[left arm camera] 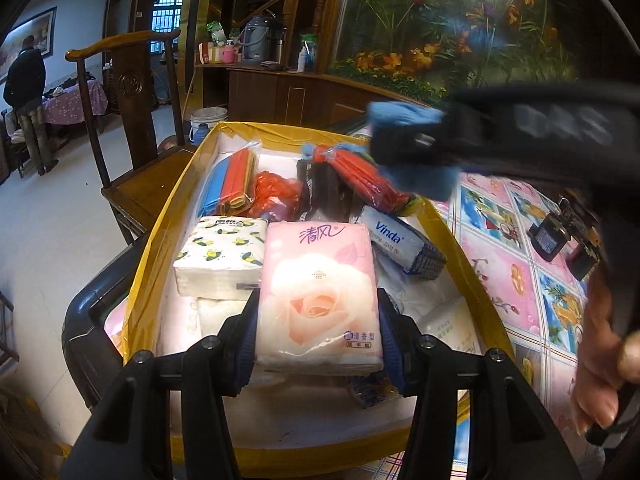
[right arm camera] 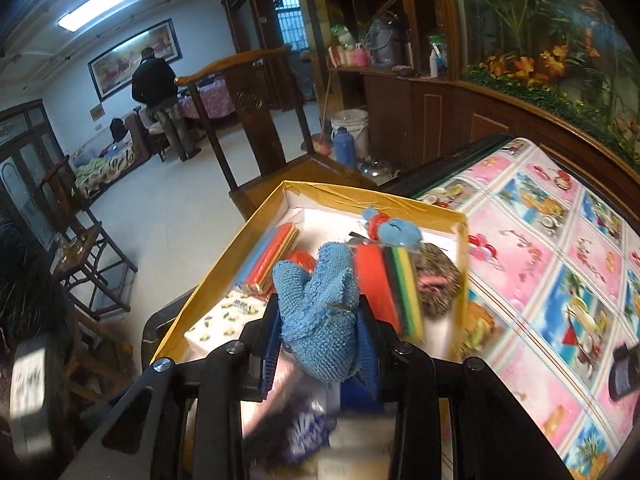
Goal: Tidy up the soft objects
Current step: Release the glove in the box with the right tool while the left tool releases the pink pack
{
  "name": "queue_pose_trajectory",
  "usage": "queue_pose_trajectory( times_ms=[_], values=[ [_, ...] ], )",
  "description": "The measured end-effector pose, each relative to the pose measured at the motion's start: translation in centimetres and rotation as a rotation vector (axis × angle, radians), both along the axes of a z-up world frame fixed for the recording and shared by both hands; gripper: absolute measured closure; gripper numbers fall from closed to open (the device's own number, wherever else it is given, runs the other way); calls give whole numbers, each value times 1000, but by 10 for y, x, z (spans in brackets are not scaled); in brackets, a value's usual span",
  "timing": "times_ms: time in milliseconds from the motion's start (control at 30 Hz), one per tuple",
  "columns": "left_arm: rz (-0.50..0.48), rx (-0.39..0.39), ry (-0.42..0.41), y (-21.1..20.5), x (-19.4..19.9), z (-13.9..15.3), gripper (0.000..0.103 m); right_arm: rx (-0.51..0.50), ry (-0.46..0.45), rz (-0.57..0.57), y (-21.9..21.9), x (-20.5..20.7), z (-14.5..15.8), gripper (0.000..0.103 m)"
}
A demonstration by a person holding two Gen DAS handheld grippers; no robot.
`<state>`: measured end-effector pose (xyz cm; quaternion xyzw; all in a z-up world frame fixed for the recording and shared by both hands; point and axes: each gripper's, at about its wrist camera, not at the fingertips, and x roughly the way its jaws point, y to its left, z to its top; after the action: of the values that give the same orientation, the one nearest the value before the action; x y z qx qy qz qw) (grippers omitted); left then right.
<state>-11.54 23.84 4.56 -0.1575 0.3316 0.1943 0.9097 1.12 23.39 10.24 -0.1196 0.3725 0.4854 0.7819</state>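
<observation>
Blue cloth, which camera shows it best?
The right wrist view: the blue cloth sits sharp and centred, pinched in the right gripper. The left wrist view shows it only as a motion-blurred patch over the box.

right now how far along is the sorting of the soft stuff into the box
Well along. Already in the yellow-edged box: a lemon-print tissue pack, a Vinda pack and bagged coloured cloths. In hand: the left gripper is shut on a pink rose tissue pack, and the right gripper is shut on a blue knitted cloth, both over the box. Left: setting those two down.
</observation>
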Motion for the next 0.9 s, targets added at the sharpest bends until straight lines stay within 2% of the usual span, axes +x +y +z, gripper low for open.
queue_pose_trajectory(
  times_ms=[200,333,900],
  values=[
    [7,6,7,5,0,-3,51,-53,50,28,51,22,-16,66],
    [8,17,14,7,0,-2,51,-91,65,40,67,33,-29,66],
    [13,43,11,0,0,-6,51,-127,78,48,85,41,-49,65]
  ],
)
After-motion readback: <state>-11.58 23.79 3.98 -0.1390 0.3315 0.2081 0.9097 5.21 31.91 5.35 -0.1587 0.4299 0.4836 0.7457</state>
